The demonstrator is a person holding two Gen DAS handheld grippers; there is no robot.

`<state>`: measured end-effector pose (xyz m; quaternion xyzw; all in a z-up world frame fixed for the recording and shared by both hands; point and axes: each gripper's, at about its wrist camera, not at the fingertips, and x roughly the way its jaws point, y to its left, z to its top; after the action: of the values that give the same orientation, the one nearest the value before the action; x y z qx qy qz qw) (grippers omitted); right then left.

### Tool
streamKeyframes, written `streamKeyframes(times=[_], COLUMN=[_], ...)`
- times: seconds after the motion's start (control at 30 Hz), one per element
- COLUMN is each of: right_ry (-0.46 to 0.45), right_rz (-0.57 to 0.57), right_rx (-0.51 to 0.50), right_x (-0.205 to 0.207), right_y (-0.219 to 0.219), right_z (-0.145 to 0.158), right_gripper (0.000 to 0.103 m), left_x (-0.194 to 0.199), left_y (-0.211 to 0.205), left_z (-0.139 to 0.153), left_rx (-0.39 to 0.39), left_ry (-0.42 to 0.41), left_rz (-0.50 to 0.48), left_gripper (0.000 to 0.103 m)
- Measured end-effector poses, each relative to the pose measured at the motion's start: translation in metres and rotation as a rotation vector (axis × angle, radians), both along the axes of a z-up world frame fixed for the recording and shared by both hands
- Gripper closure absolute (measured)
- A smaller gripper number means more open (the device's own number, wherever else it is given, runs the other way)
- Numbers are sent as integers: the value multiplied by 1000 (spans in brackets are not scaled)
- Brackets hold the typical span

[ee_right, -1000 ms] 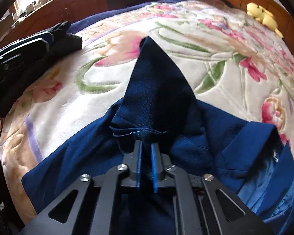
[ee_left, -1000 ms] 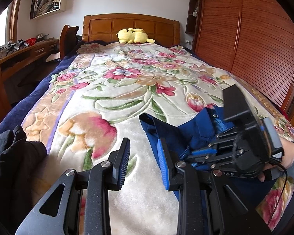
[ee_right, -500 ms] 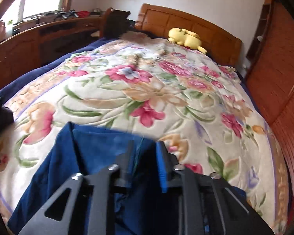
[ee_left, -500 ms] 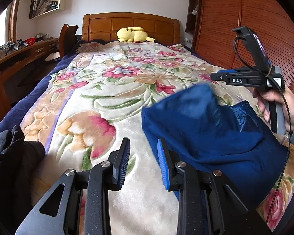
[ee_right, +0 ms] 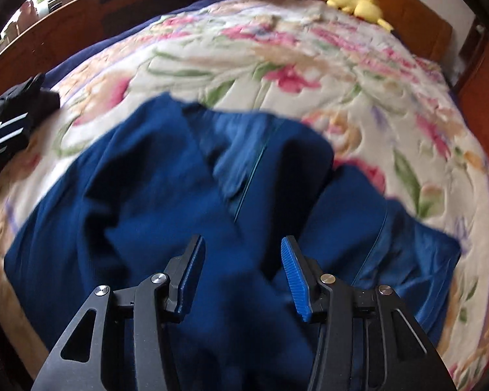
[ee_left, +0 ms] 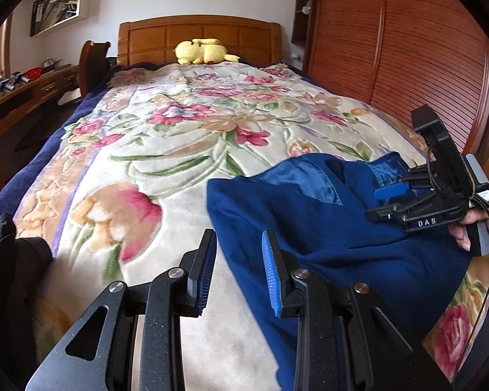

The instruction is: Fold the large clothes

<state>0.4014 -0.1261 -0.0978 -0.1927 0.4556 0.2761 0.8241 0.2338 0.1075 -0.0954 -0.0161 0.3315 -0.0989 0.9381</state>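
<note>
1. Blue garment [ee_right: 166, 215]: large navy piece, prob. a jacket w/ zip down the middle and shinier lining showing inside. Lies rumpled on the near end of the floral blanket [ee_left: 185, 137], toward the wardrobe side; one flap thrown over, not flat yet.
2. Handling (my read): soft, limp, light-to-medium weight. Outer knit looks grippy; the lining is likely slick, so layers may slide over each other. Won't hold a crease on this plush blanket. Not fragile.
3. Where to take hold: hems, cuffs, collar or shoulder seams, i.e. doubled, stitched edges. Pinch one layer only. Best w/ both grippers on matching corners so the fold lands square.
4. Right gripper [ee_right: 243, 268]: fingers spread, have just been opening; garment lies below and beyond them, nothing pinched. Hangs over the garment's middle, near the zip. In the left wrist view it sits at the garment's far right edge, a hand [ee_left: 479, 224] on its handle.
5. Left gripper [ee_left: 238, 268]: fingers part-open, gripping nothing. Garment's left edge lies beneath the gap, near the right-hand pad; contact can't be told.
6. Further out from the garment: dark clothes pile [ee_right: 13, 120] at the blanket's left edge; yellow plush toy [ee_left: 202, 51] by the headboard [ee_left: 199, 34], far end; wooden bench [ee_left: 32, 88] left of the bed; slatted wardrobe doors [ee_left: 407, 65] right.
7. Stage: early, still spreading/flattening, no tidy fold visible.
</note>
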Motion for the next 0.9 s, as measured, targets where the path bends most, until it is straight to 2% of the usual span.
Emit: streamKeyframes(times=[0.2, 0.57, 0.9], right_ry=[81, 81, 92], right_rz=[5, 7, -14], right_rx=[23, -57, -52], right_x=[1, -8, -4], right_y=[-15, -8, -5], right_z=[-2, -6, -23], right_gripper=[53, 53, 53], left_x=[2, 1, 1], left_y=[-23, -37, -36], left_z=[-10, -18, -18], left_rx=[19, 32, 31], left_ry=[26, 49, 50], left_rz=[-54, -82, -81], left_gripper=[73, 73, 73])
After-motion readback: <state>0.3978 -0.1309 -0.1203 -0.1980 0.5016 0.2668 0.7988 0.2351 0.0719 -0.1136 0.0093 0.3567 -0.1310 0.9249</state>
